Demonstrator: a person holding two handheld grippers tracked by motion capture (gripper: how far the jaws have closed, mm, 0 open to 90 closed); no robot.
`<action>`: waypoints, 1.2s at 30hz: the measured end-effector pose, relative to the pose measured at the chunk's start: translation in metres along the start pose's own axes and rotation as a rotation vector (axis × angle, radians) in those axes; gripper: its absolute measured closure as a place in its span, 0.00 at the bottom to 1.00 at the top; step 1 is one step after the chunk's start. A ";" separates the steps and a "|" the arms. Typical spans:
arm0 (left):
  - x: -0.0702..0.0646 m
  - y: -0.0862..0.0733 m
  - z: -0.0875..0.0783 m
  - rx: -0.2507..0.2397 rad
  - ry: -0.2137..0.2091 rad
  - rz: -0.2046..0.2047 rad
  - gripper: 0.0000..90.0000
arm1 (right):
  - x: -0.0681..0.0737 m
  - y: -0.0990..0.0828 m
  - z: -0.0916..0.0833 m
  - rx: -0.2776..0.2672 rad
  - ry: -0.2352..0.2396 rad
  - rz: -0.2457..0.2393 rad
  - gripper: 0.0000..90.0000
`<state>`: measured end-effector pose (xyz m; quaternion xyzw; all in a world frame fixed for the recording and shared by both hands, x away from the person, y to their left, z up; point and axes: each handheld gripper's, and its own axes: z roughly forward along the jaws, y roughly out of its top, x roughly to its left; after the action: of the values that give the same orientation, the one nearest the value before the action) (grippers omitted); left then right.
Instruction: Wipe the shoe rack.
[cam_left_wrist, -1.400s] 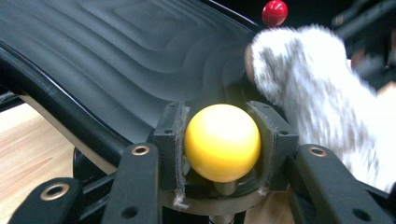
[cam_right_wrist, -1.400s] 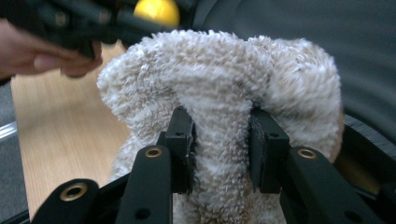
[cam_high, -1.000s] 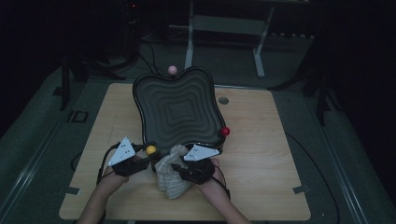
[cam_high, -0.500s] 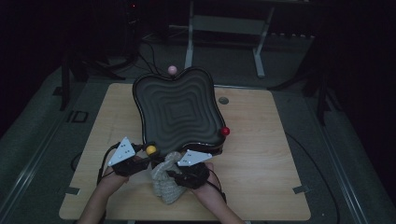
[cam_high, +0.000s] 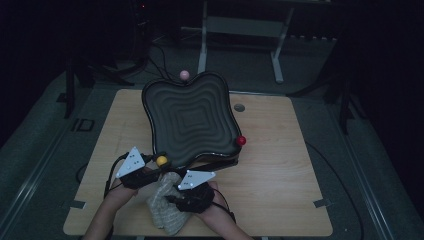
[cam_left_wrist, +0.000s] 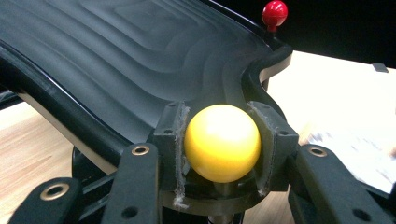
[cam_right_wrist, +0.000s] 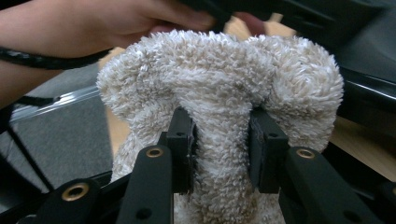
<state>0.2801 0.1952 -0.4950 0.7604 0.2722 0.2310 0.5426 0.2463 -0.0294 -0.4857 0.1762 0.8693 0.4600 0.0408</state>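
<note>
A black wavy tray (cam_high: 187, 120) (cam_left_wrist: 116, 60) stands tilted on the wooden table (cam_high: 280, 170), with ball knobs at its corners. My left gripper (cam_high: 159, 165) (cam_left_wrist: 222, 144) is shut on the yellow knob (cam_high: 161, 160) (cam_left_wrist: 222, 142) at the tray's near left corner. A red knob (cam_high: 241, 140) (cam_left_wrist: 274, 11) sits at the right corner and a pink knob (cam_high: 184, 74) at the far edge. My right gripper (cam_high: 172, 200) (cam_right_wrist: 219, 140) is shut on a beige fluffy towel (cam_high: 167, 207) (cam_right_wrist: 219, 88), bunched between its jaws near the table's front edge.
A small round grey cap (cam_high: 239, 107) is set in the table right of the tray. Metal stand legs (cam_high: 240, 30) rise behind the table on the dark floor. Cables trail off the table's left side. The person's left hand (cam_right_wrist: 107, 23) lies just beyond the towel.
My right gripper has slid a little to the left and toward the front edge with the towel. The left gripper and the tray have stayed put.
</note>
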 end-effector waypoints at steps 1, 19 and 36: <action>0.000 0.000 0.000 0.000 0.001 0.000 0.65 | 0.001 0.001 0.001 0.001 0.007 -0.011 0.73; 0.000 0.000 0.000 0.001 -0.001 -0.001 0.65 | -0.019 0.001 0.024 0.052 -0.040 0.014 0.73; 0.000 0.000 -0.001 0.005 -0.001 0.000 0.65 | -0.024 0.002 0.046 0.089 -0.054 0.018 0.74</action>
<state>0.2795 0.1952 -0.4945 0.7618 0.2725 0.2301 0.5407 0.2805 -0.0003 -0.5128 0.1981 0.8858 0.4165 0.0521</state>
